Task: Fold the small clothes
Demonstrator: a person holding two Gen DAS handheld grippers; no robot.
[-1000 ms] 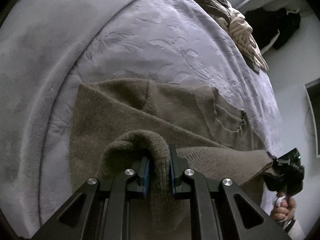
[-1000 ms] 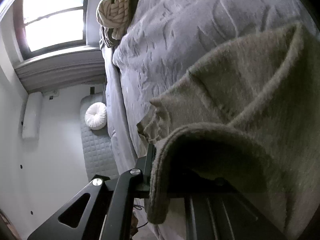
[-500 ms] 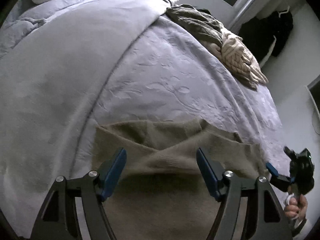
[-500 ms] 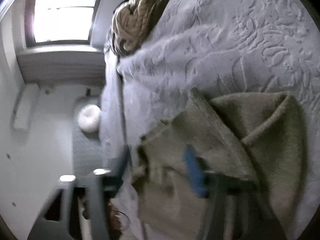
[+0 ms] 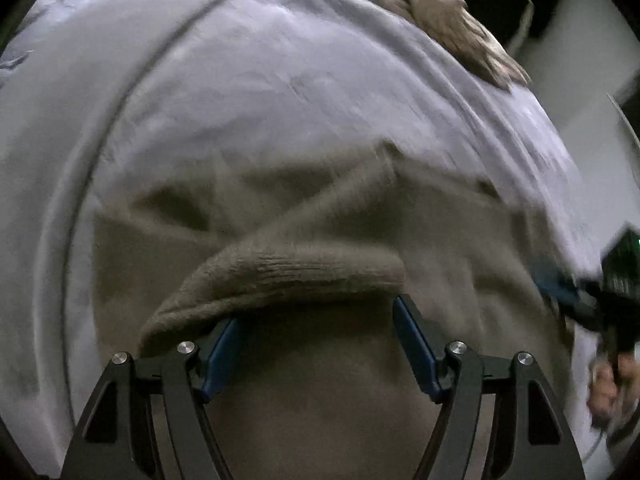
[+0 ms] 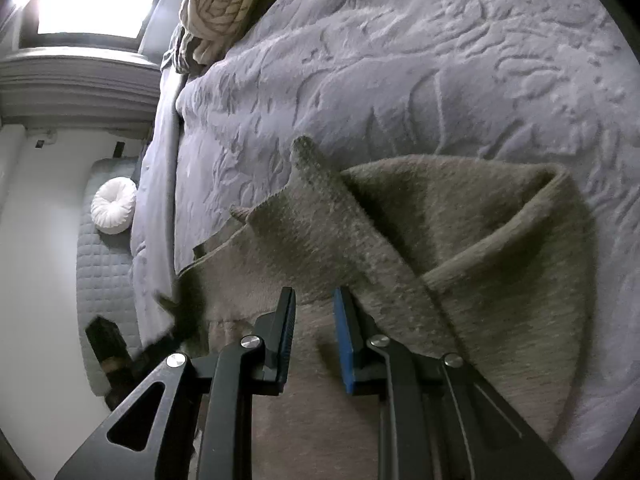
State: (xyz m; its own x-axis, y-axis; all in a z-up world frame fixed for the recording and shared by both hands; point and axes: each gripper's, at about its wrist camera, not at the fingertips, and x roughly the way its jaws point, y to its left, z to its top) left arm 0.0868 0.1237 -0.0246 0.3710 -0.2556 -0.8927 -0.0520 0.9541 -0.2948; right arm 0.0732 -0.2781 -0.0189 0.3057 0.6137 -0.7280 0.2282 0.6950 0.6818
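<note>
Left wrist view is showing a pale lavender embossed bedspread [image 5: 248,92] bearing the folded olive-brown knitted garment [image 5: 320,216], which is lying near the bed's edge. Its ribbed sleeve cuff [image 5: 296,264] is draping over the left gripper [image 5: 316,330], jaws standing wide, clamping nothing. Right gripper [image 6: 314,332] is hovering slightly parted, jaws having just been closing, nothing between them.

Left tongs [image 5: 316,316] released the olive sweater [image 5: 460,240] fold, jaws spread wide, right tongs [image 6: 314,316] let go, gap narrow, sleeves laid crossed
</note>
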